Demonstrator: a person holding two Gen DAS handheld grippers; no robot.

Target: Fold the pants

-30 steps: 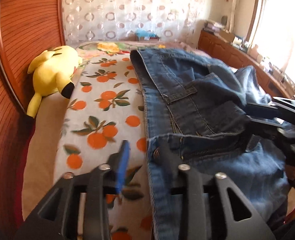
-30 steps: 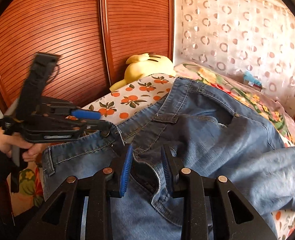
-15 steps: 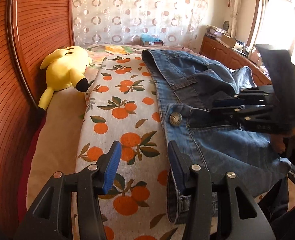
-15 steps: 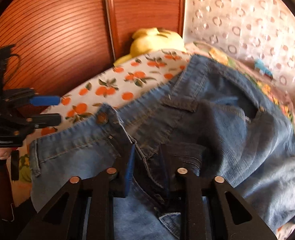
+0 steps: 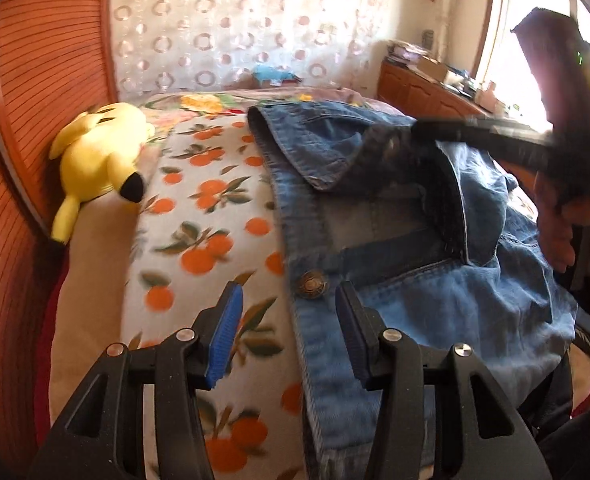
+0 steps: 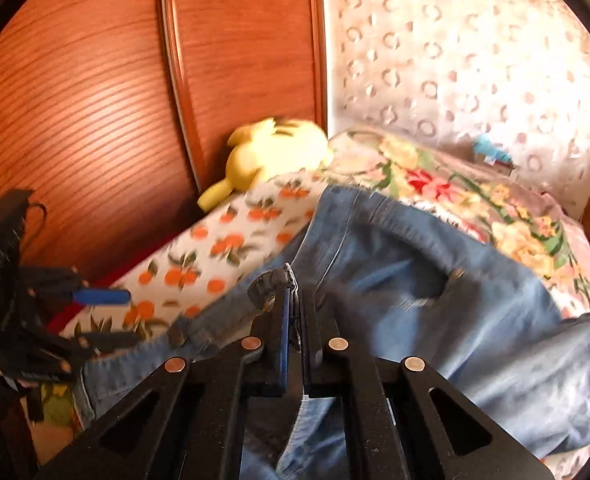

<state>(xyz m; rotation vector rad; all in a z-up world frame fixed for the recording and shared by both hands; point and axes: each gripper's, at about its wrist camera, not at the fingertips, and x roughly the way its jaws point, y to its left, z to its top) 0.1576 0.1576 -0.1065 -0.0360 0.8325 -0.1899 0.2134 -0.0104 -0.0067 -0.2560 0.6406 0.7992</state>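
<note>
Right gripper (image 6: 293, 312) now clamped on lifted jeans (image 6: 435, 280) fly, waistband nearest, legs running away, left gripper (image 5: 287, 320) agape.

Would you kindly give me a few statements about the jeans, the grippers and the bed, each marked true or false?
1. The right gripper is clamped on a fold of the jeans. True.
2. The left gripper grips the waistband. False: its jaws stand open.
3. The yellow plush toy lies on the jeans. False: it lies apart, beside the wooden headboard.
4. The jeans lie on an orange-print blanket. True.
</note>
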